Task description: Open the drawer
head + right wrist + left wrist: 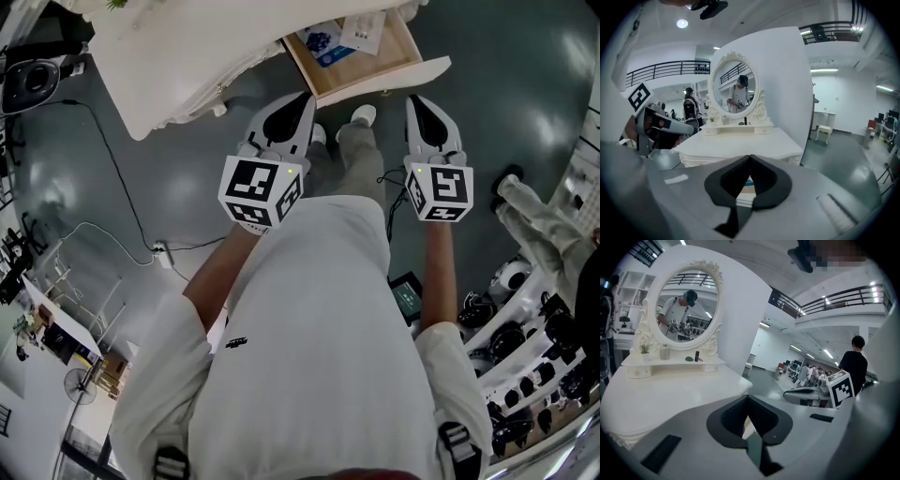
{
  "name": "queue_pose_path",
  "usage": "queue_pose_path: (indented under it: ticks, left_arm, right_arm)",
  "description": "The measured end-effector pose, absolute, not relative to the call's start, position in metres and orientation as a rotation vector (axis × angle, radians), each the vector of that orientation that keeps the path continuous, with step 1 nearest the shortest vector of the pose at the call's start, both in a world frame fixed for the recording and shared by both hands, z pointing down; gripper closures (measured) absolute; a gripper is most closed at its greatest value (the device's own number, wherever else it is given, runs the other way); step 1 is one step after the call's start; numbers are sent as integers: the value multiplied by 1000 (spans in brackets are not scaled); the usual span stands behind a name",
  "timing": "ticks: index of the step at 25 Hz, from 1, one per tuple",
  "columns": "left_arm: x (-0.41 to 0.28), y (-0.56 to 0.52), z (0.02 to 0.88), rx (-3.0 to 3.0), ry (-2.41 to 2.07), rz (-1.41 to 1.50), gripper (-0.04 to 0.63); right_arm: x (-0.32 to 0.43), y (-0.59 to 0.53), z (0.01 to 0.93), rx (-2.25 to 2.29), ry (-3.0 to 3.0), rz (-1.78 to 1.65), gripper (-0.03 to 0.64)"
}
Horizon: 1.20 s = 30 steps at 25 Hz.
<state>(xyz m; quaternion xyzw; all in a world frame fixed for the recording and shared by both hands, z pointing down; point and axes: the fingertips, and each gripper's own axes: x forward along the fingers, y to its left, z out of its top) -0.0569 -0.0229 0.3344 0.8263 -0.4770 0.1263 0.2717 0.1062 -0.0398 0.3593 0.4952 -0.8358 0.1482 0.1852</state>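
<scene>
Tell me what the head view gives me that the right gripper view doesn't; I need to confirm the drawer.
Head view only: the drawer pulled out from the dressing table, packets lying in it, and the person's shoes on the floor by its front.
Right gripper view only: the oval mirror standing on the table, and a white stool at the right.
Both: the dressing table, the left gripper, and the right gripper, its jaws shut on nothing.

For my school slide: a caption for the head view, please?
Drawer open at white table; left claw and right claw shut, empty.
</scene>
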Motion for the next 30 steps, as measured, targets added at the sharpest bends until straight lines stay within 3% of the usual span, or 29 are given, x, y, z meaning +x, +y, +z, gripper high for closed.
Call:
queue_pose_path:
  ticks: [30]
  left_arm:
    - [-73, -24, 256, 2316, -1385, 183, 586]
  right_arm:
    - [122, -31, 202, 1633, -2474, 148, 606]
